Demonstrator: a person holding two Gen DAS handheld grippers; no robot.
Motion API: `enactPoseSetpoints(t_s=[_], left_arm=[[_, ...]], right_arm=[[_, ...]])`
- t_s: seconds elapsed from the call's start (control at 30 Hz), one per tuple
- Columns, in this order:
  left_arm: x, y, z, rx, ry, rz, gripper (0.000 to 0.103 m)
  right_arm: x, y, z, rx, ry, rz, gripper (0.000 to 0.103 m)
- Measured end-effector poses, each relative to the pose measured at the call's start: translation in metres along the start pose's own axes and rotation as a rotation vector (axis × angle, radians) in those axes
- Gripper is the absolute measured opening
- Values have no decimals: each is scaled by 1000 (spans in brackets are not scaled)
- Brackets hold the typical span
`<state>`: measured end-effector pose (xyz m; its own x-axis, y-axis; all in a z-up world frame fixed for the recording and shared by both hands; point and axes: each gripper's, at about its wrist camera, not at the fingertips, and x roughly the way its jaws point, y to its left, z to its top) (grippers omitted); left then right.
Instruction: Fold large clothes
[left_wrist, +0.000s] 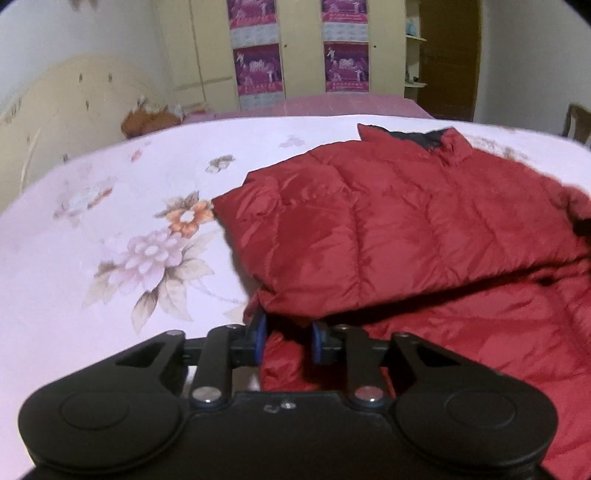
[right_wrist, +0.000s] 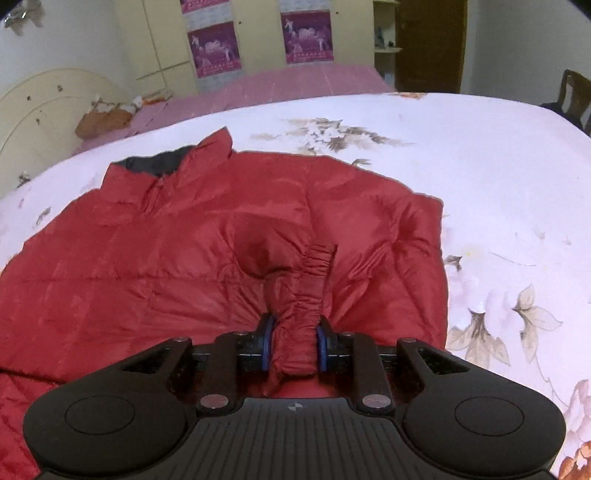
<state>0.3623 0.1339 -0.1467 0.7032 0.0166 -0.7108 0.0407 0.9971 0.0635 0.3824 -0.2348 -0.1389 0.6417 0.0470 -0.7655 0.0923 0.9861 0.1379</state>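
Note:
A red puffer jacket (left_wrist: 406, 221) with a dark collar lining lies spread on a floral bed sheet (left_wrist: 110, 221); it also shows in the right wrist view (right_wrist: 184, 240). My left gripper (left_wrist: 287, 338) has its jaws around a fold of the jacket's left sleeve, which is folded over the body. My right gripper (right_wrist: 296, 343) is shut on the elastic cuff (right_wrist: 310, 291) of the right sleeve, held over the jacket's body.
The bed has a cream headboard (left_wrist: 55, 110) on the left and a pink mattress strip (right_wrist: 277, 88) behind. A wardrobe with purple posters (left_wrist: 258, 70) stands at the back. A wooden chair (right_wrist: 572, 96) is at the far right.

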Motion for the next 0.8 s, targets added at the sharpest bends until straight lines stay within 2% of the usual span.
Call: enactPoseSetpoints(t_s=[0.03,0.07,0.13,0.23,0.3,0.33,0.4,0.6,0.7,0.8], left_arm=[[-5,6,1,-29,5,-16,31],[-10,12,2,-57,8,-26,34],[-21,24,3,-121,1,-45,33],[-36,36,6,-191,-26,-53,37],[-42,42,11,-230,-50,-61,42],[-42,43,15,-245,-57,-64,45],[-36,44,24,-270,-57,-77,46],[7,38,52,-333,-56,-101,43],[24,27,63,-303,-60,-107,38],[44,23,69,-312,-40,-109,34]], right_arm=[[-5,-1,1,-6,-20,-18,35],[-10,-2,2,-8,-42,-32,40],[-19,-6,6,-2,-74,-28,41],[-28,-8,11,4,-102,-18,41],[-28,-7,16,7,-114,-20,55],[-28,-7,18,13,-126,-25,68],[-27,-6,21,14,-137,-26,69],[-1,-4,32,33,-95,-35,68],[14,-1,34,9,-74,-53,68],[26,-9,35,76,-41,-23,68]])
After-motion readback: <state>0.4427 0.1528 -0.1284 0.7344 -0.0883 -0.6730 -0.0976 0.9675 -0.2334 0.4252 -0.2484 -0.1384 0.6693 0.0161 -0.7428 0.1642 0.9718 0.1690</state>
